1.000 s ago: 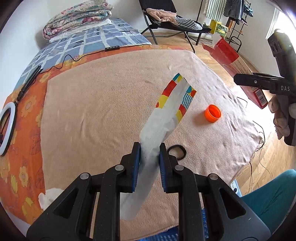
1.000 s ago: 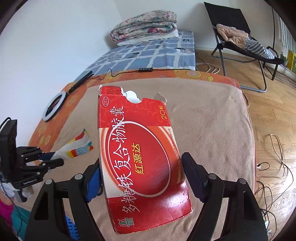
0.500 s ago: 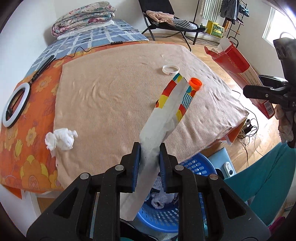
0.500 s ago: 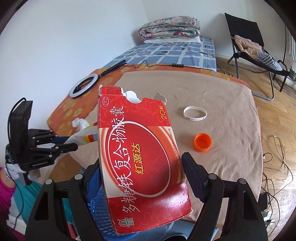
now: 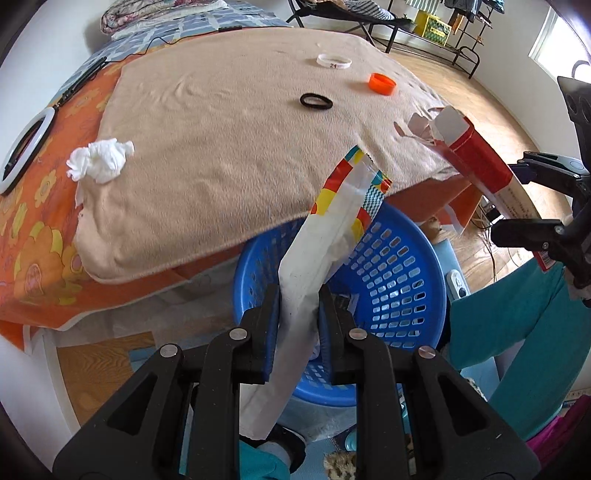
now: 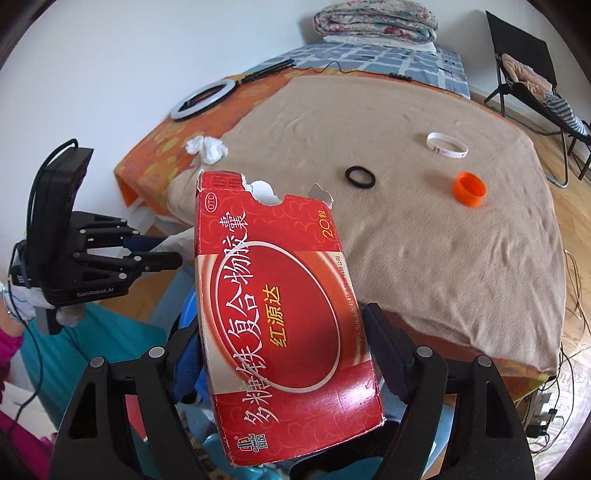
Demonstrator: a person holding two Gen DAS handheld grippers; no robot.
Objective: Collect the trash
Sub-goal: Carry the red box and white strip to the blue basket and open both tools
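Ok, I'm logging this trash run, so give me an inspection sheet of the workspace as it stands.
Surface: beige blanket over an orange floral sheet.
Job's things: wrapper, red box, blue basket below the bed edge, tissue, orange cap.
Clutter: black hair tie, white wristband, ring light.
Grippers: left gripper shut on the wrapper above the basket; right gripper shut on the red box.
Cables: black cable on the bed, wires on the floor.
Surroundings: folded quilts, folding chair.
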